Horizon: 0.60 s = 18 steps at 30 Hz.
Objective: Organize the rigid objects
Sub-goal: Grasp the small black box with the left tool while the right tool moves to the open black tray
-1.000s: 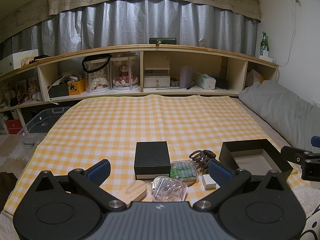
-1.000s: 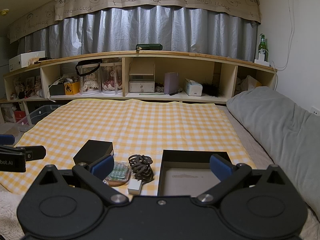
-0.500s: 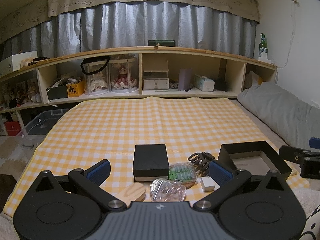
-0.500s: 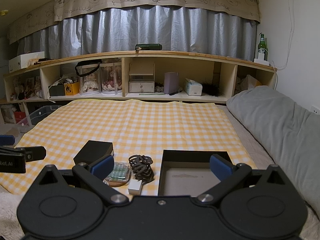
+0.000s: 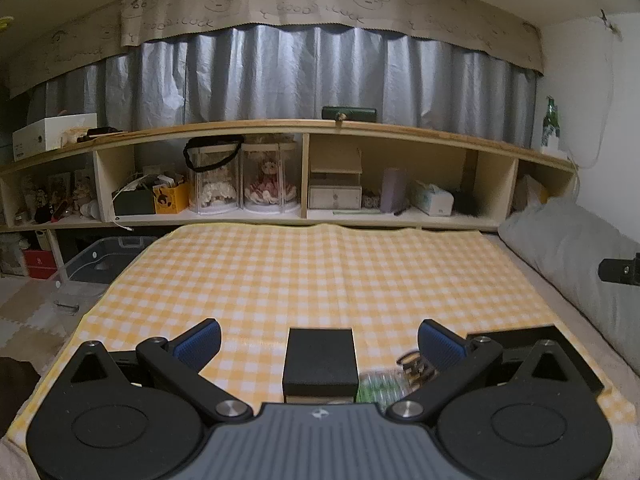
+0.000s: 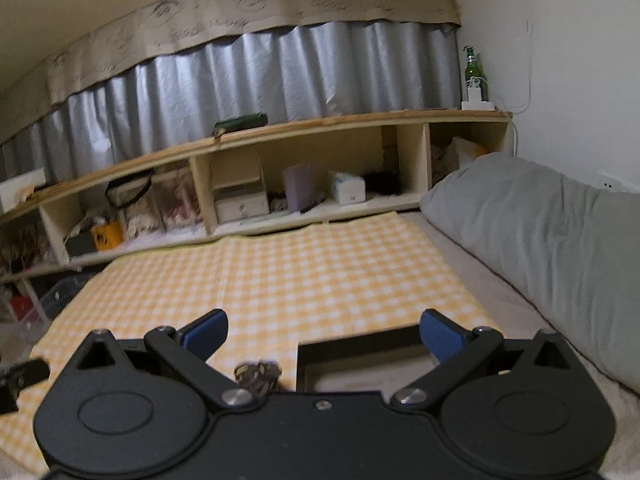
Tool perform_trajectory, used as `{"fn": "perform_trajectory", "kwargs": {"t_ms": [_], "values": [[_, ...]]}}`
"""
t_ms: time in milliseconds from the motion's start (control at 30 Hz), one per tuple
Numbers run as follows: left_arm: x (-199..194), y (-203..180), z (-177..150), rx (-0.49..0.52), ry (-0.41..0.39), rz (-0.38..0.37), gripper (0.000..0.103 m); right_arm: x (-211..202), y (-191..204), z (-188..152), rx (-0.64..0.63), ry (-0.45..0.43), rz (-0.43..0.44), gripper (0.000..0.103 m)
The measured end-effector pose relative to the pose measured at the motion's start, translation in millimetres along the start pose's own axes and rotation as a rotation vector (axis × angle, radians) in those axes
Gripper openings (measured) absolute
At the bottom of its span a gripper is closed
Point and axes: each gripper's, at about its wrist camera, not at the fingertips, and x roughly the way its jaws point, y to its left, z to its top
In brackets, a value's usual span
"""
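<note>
A closed black box (image 5: 320,356) sits on the yellow checked cloth (image 5: 320,272), straight ahead of my left gripper (image 5: 320,340), which is open and holds nothing. Right of the box lie a clear case with green contents (image 5: 378,386) and a dark hair claw (image 5: 412,362), both half hidden by my fingers. An open black tray-like box (image 6: 360,354) lies ahead of my right gripper (image 6: 322,330), also open and holding nothing. The hair claw (image 6: 258,374) shows left of that tray. The right gripper's body (image 5: 618,270) appears at the left view's right edge.
A long wooden shelf (image 5: 304,128) full of boxes, doll cases and a tissue box runs along the back. A grey pillow (image 6: 540,224) lies along the right side. A clear storage bin (image 5: 104,260) stands on the floor at left, and a green bottle (image 6: 474,74) on the shelf top.
Both grippers have risen and tilted upward, so the small items near the front edge have dropped out of sight. The right view has also turned and rolled. Both stay open.
</note>
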Motion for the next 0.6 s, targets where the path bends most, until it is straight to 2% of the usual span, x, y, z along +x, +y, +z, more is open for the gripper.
{"fn": "perform_trajectory", "kwargs": {"t_ms": [200,300,433,600], "values": [[39.1,-3.6,9.9,0.01,0.022,0.0,0.103,47.2,-16.8,23.1,-0.097,0.024,-0.089,0.103],[65.5,-7.1,9.1,0.051,0.047,0.005,0.103,78.4,-32.3,27.6,-0.092,0.089,-0.107,0.103],[103.3,-7.3,9.1,0.049,0.107,0.007,0.103,114.0,-52.9,20.1,-0.101,0.188,-0.132,0.103],[157.6,-4.3,4.7,0.033,0.241,-0.019,0.103,153.2,-82.4,0.4,-0.149,0.357,-0.217,0.103]]}}
